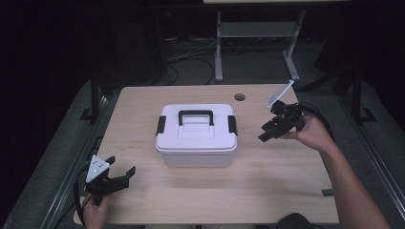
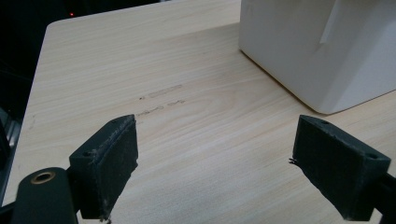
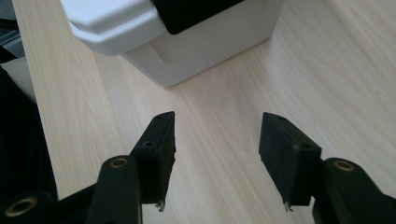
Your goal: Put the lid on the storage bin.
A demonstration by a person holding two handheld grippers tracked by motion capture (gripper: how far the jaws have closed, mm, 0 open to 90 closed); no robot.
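Sitting mid light-wood table (image 1: 267, 191), white rectangular plastic storage box w/ black carry handle and side latches (image 1: 196, 135) runs long axis left-right, lid closed. Left hand-held gripper (image 1: 117, 172) near front-left corner, jaws wide, empty. Right hand-held gripper (image 1: 270, 131) just beside box's right end, jaws apart, empty.

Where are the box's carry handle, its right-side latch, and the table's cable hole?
carry handle (image 1: 196, 114), high view, top bar of the black handle
right-side latch (image 1: 232, 124), high view, middle of the black clip
cable hole (image 1: 239, 97), high view, centre of the opening
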